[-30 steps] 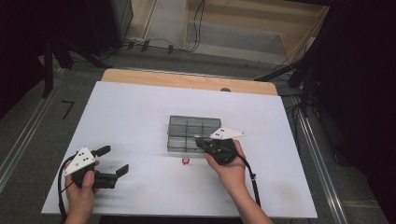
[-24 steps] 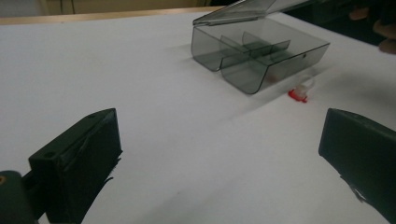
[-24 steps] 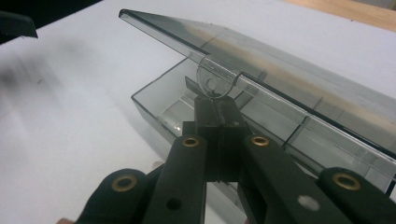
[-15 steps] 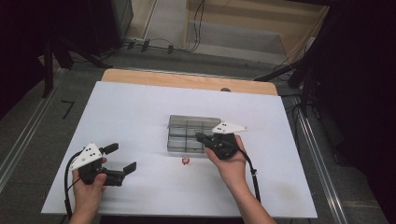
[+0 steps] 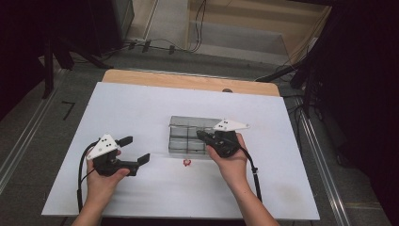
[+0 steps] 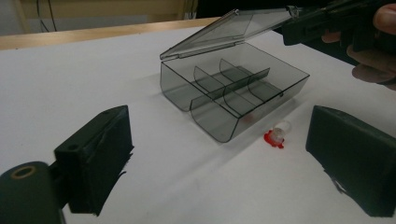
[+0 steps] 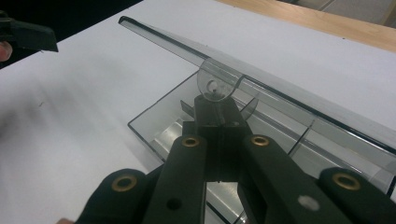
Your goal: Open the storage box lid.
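Box: smoky clear plastic compartment box (image 5: 188,139) sits about mid-table on the white tabletop (image 5: 141,108), a bit toward the person's right. In the left gripper view (image 6: 233,100) the inside dividers are easy to see, splitting it into small cells that look empty.

Lid: the hinged lid (image 6: 229,30) is partway up, tilted, hinge at the far side from the person. Its front edge has a little round latch tab (image 7: 215,84).

Right gripper: the right gripper (image 5: 207,139) has its jaws pressed together right at that latch tab, pinching the lid's front edge and holding it raised above the box. In the right gripper view the jaw tips meet just under the tab. The person's right hand (image 5: 230,160) is wrapped around the gripper body, with the grey three-cornered plate on top.

Small bit: a tiny red-and-clear piece (image 5: 187,163) lies on the table just in front of the box's near wall, not touching it. From the left gripper view (image 6: 275,135) it looks like a clear cap on something red; can't tell what it is exactly.

Left gripper: the left gripper (image 5: 136,149) is well off to the left of the box, jaws spread wide, just been closing a touch, nothing between them. It points toward the box and the red bit.

Table edge: a wooden strip (image 5: 188,82) runs along the far side.
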The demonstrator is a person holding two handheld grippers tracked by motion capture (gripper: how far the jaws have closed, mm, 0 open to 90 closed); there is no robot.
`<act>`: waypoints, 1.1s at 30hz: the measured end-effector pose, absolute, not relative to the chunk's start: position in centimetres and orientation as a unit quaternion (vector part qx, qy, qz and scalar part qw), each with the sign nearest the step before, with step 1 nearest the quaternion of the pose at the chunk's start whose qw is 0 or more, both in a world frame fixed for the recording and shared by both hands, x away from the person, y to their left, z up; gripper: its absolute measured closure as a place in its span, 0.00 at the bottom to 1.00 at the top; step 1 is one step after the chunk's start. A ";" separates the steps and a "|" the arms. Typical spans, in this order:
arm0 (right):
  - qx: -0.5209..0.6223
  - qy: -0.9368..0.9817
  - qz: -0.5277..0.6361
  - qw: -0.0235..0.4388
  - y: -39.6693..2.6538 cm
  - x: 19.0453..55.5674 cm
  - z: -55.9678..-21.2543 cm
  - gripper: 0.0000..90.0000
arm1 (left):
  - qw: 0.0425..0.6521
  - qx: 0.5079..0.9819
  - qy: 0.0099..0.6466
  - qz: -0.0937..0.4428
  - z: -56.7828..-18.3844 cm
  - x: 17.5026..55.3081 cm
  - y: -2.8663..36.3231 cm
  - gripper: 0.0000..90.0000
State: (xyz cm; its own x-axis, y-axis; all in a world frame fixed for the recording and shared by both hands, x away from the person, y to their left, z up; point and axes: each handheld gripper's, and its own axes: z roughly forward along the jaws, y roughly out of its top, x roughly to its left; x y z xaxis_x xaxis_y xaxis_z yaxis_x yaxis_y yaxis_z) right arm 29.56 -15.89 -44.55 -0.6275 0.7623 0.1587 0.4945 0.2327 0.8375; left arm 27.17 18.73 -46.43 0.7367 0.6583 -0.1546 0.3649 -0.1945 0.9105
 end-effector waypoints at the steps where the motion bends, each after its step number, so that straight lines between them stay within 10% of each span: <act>1: 0.407 0.772 0.467 0.143 -15.9 29.6 -44.5 0.97 | 0.538 0.761 0.336 0.135 -46.4 27.4 18.5 0.10; 33: 0.401 0.774 0.467 0.150 -15.7 31.4 -43.0 0.97 | 0.534 0.767 0.316 0.161 -45.8 34.9 10.8 0.42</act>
